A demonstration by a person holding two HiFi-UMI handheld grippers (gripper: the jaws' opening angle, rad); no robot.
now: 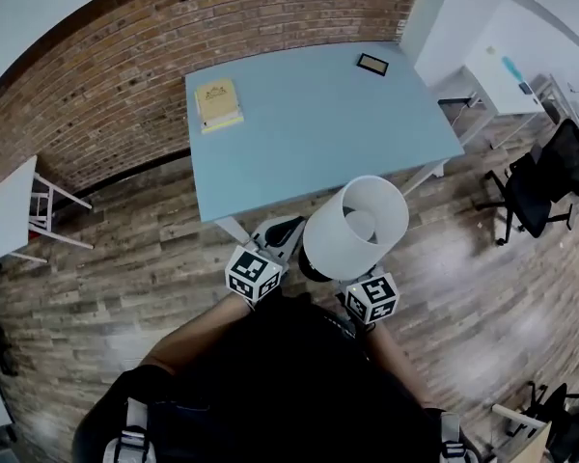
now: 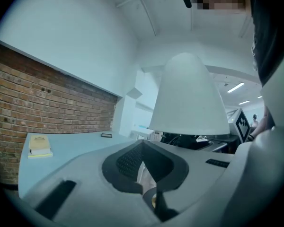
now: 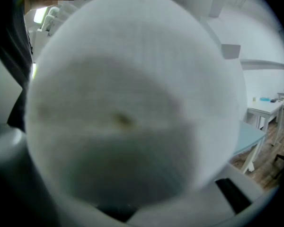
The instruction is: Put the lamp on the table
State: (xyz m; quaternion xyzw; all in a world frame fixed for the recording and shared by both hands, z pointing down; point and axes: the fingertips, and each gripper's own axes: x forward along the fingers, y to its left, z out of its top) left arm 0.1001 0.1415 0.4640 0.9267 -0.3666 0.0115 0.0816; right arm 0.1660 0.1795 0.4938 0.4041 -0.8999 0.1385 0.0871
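Observation:
A lamp with a white shade [image 1: 357, 225] hangs in the air just in front of the light blue table [image 1: 309, 143]. My left gripper [image 1: 276, 239] reaches under the shade, and its marker cube [image 1: 254, 274] is close to my body. In the left gripper view, my left gripper [image 2: 143, 163] has its jaws drawn together on a thin part low on the lamp, with the shade [image 2: 189, 98] above it. My right gripper [image 1: 355, 284] sits at the shade's near side. The shade [image 3: 128, 108] fills the right gripper view, and the pads are hidden behind it.
A yellow book [image 1: 218, 104] lies at the table's far left and a small black frame [image 1: 372, 64] at its far right. A white stool [image 1: 14, 210] stands by the brick wall. White desks [image 1: 497, 75] and a black office chair [image 1: 540, 181] are on the right. The floor is wood.

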